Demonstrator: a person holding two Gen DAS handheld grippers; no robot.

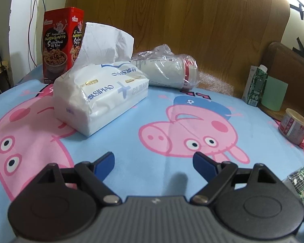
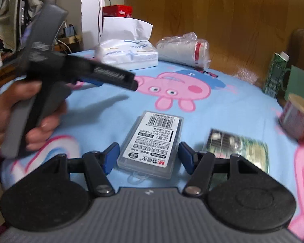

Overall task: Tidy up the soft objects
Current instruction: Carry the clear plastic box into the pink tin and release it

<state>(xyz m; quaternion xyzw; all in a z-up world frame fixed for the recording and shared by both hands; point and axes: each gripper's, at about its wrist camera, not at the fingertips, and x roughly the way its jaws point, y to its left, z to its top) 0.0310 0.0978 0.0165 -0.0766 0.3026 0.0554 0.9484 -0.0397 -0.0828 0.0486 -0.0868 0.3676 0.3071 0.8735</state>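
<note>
Right gripper (image 2: pixel 149 155) nearest, tilted down at cloth (image 2: pixel 223 105); fingers apart, clear case (image 2: pixel 152 144) lying between blue pads (image 2: pixel 111 157), pads not seen pressing it. Case hard, labelled, flat on cloth. Foil packet (image 2: pixel 239 148) just right of case, blurred. Small tub (image 2: pixel 298 121) at right edge.

Left gripper (image 1: pixel 154 163) over bare cloth, fingers wide apart, nothing between. Same gripper seen from right view held in a hand (image 2: pixel 20 117), pointing toward tissue pack (image 1: pixel 100 95).

Tissue pack toward far left of cloth, one sheet standing up from slot. Wrapped cup stack (image 1: pixel 168 70) on its side just behind pack. Red tin (image 1: pixel 60 44) upright at far left corner. Green carton (image 1: pixel 255 85) at far right, off cloth.

Judged step: sorting soft from hard. Pack and bagged cups likely the soft items. Advice: take pack across short sides, low on body, not by loose sheet; squeeze gently, film slippery. Bagged cups apt to roll; grip across middle.
</note>
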